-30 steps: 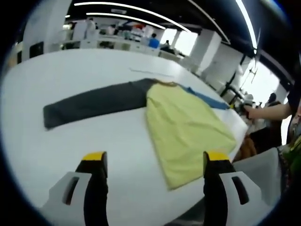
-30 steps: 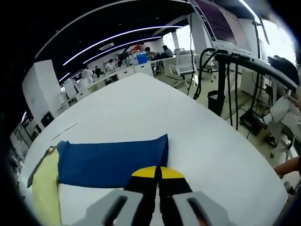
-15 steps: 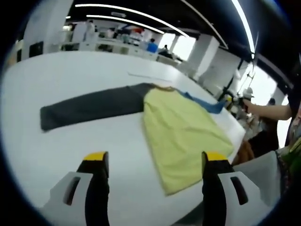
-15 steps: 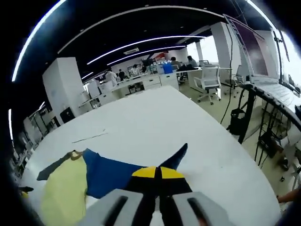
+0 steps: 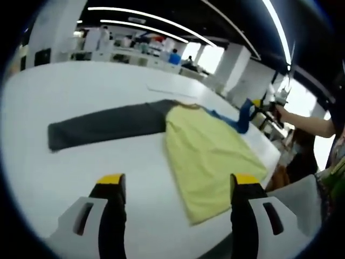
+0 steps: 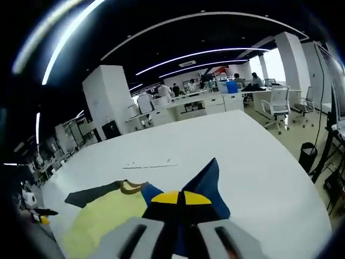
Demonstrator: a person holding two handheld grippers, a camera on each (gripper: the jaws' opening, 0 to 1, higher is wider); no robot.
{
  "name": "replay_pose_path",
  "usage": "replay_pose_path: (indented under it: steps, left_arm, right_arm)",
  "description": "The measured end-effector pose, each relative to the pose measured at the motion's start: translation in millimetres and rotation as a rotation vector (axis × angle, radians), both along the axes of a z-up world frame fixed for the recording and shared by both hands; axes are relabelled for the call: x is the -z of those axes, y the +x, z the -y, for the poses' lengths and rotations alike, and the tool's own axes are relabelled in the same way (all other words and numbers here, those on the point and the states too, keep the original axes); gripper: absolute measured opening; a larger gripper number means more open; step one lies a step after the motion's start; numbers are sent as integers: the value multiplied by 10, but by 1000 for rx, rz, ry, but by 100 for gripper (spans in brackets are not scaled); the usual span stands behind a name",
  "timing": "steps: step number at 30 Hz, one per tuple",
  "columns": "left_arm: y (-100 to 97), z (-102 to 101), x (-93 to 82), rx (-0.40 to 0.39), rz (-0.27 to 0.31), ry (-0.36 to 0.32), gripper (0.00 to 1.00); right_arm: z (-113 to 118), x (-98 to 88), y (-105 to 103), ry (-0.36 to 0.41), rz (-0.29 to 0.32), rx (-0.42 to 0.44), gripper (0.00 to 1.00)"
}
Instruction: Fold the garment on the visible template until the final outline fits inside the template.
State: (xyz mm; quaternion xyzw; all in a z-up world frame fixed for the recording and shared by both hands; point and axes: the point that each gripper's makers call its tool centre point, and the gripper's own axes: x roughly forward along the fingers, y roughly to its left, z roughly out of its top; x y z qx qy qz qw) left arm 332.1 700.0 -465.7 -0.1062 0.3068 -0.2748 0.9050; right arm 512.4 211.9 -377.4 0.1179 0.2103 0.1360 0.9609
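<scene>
1. White table [image 5: 81, 162] carries one garment [image 5: 210, 151], spread ahead of the left gripper [image 5: 175, 186], whose jaws stand wide apart.
2. Right gripper [image 6: 180, 198] pinches the garment's blue sleeve [image 6: 207, 181], lifted off the table.
3. One grey sleeve [image 5: 105, 123] lies flat.

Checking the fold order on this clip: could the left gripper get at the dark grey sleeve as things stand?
Probably yes. The left gripper is open and holds nothing, and the dark grey sleeve lies flat on bare white table ahead of it, with nothing between. The right gripper is busy across the garment, shut on the blue sleeve.
</scene>
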Motion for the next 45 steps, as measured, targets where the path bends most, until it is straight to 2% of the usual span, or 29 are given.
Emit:
replay_pose_path:
  steps: [5, 9, 12, 19, 31, 34, 39, 45]
  left_arm:
    - [3, -7, 8, -6, 5, -12, 75]
    - [0, -9, 11, -8, 6, -18, 74]
    - [3, -20, -2, -13, 12, -22, 74]
    - [10, -33, -16, -21, 17, -28, 74]
    - [18, -42, 1, -22, 12, -34, 73]
    - [20, -43, 16, -20, 7, -36, 72]
    - [24, -38, 34, -15, -1, -37, 72]
    - [26, -51, 52, -16, -9, -38, 71]
  right_arm:
    - [-434, -142, 111, 27, 29, -88, 0]
    - [-907, -273, 167, 53, 52, -174, 0]
    - [-1251, -304, 174, 65, 50, -233, 0]
    - [-1752, -285, 204, 90, 41, -319, 0]
    - [-2661, -374, 205, 148, 52, -484, 0]
    - [-2854, -269, 208, 152, 38, -514, 0]
    - [-3117, 184, 195, 112, -35, -543, 0]
    - [-3329, 564, 196, 87, -103, -562, 0]
